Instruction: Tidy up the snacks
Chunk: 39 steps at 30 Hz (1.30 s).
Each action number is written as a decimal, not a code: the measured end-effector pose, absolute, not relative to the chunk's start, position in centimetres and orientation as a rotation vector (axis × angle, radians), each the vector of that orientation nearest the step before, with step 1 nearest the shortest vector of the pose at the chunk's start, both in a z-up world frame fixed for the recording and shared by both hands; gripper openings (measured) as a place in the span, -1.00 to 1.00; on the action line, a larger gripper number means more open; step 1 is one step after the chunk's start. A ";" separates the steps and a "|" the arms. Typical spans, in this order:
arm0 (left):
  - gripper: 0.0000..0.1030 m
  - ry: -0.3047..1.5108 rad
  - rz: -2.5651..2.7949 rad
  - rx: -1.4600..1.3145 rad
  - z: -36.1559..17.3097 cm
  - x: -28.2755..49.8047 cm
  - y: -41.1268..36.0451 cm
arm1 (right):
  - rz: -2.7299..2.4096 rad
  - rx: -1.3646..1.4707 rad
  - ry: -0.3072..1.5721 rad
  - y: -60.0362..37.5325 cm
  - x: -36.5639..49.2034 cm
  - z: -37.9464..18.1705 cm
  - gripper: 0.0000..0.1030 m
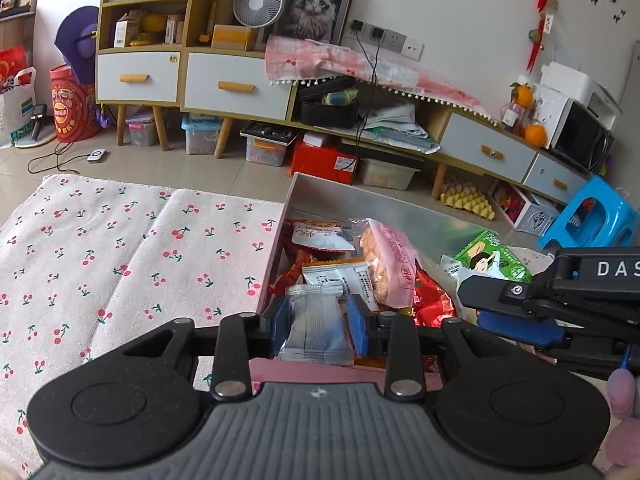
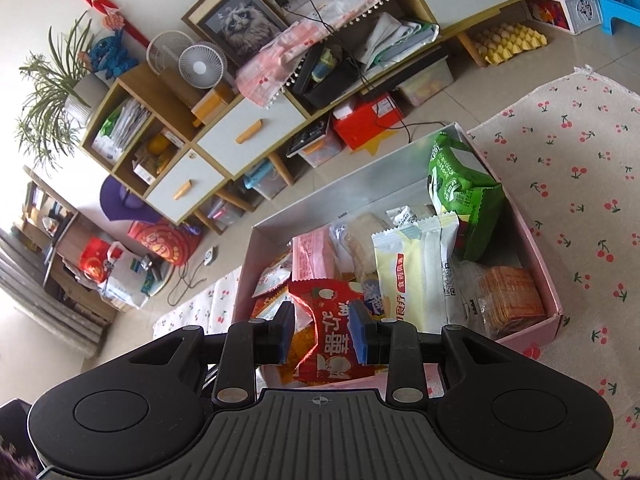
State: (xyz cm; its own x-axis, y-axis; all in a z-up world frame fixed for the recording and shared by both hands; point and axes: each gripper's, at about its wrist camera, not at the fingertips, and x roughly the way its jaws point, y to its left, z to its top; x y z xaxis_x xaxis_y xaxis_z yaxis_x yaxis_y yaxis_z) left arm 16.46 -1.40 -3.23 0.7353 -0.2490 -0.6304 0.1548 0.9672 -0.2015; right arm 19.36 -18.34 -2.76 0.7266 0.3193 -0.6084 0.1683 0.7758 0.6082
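A pink box with a silver inside holds several snack packets; it also shows in the right wrist view. My left gripper is shut on a silver-blue packet above the box's near left corner. My right gripper is shut on a red packet at the box's near edge; in the left wrist view it reaches in from the right. In the box lie a pink biscuit pack, a green pack, a pale yellow pack and a cracker pack.
The box sits on a white cloth with cherry print, spread over a tiled floor. A low cabinet with drawers runs along the far wall, with storage bins under it. A blue stool stands at the right.
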 end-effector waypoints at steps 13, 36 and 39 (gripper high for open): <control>0.34 0.754 -0.227 -0.118 -1.6 15.0 -1.8 | 0.124 0.642 0.771 -19.6 17.7 -0.5 0.25; 0.99 0.930 -0.175 0.014 -0.8 8.0 -3.2 | 0.026 0.384 0.905 -21.1 9.1 0.9 0.74; 0.99 0.931 -0.165 0.018 -0.5 7.1 -3.0 | 0.004 0.372 0.959 -20.8 8.3 0.5 0.74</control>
State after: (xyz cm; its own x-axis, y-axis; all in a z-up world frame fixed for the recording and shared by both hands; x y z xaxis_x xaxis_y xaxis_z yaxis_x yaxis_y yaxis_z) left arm 7.14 -2.99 -0.49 0.5858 -0.1333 -0.7994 0.1491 0.9873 -0.0553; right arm 8.29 -20.79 0.46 0.5796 0.1664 -0.7977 0.1597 0.9368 0.3114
